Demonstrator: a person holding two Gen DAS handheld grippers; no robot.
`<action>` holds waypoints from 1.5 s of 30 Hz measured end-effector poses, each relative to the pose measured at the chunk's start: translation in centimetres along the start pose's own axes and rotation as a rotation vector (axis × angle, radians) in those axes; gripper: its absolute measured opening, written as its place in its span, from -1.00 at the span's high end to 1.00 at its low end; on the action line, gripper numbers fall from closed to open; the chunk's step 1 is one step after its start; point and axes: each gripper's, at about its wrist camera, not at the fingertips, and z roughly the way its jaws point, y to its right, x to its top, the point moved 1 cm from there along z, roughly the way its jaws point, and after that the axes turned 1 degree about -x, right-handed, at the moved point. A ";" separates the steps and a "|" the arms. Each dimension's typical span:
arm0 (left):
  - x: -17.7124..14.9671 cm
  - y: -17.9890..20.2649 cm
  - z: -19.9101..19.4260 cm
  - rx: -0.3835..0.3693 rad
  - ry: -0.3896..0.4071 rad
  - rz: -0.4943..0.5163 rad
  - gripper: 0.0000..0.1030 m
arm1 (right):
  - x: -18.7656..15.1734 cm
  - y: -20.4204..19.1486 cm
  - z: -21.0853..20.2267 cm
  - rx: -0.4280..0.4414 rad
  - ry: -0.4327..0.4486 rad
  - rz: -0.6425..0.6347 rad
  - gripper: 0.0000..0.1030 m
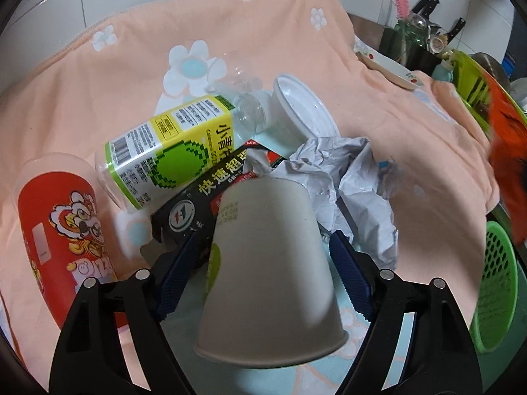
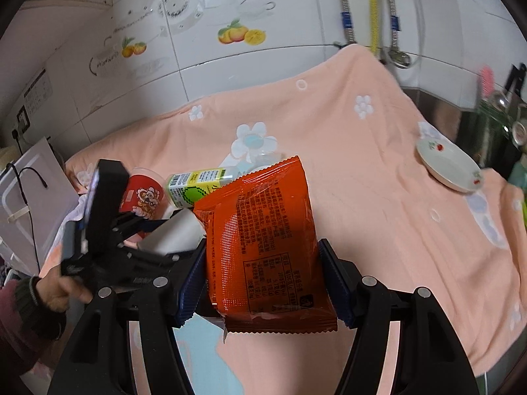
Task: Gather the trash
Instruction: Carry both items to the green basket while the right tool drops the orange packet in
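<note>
Left gripper [image 1: 263, 250] straddles an inverted white paper cup [image 1: 268, 270], blue pads at both sides; contact can't be confirmed. Right gripper [image 2: 263, 279] clamped on an orange snack bag [image 2: 263, 247], upright, crinkled, printed back showing. Trash pile at 12 o'clock of the cup: lime-label bottle [image 1: 164, 158], black box [image 1: 191, 207], crumpled paper [image 1: 346, 191], red cup [image 1: 62, 230] at 9. Green basket [image 1: 494, 283] at 3. Peach cloth [image 2: 378, 197] open toward 2 o'clock, up to the saucer [image 2: 448, 164].
</note>
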 end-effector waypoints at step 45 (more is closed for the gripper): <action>-5.7 18.8 -8.3 -0.300 0.071 0.232 -0.18 | -24.9 14.1 -14.7 -0.363 -0.084 0.482 -0.42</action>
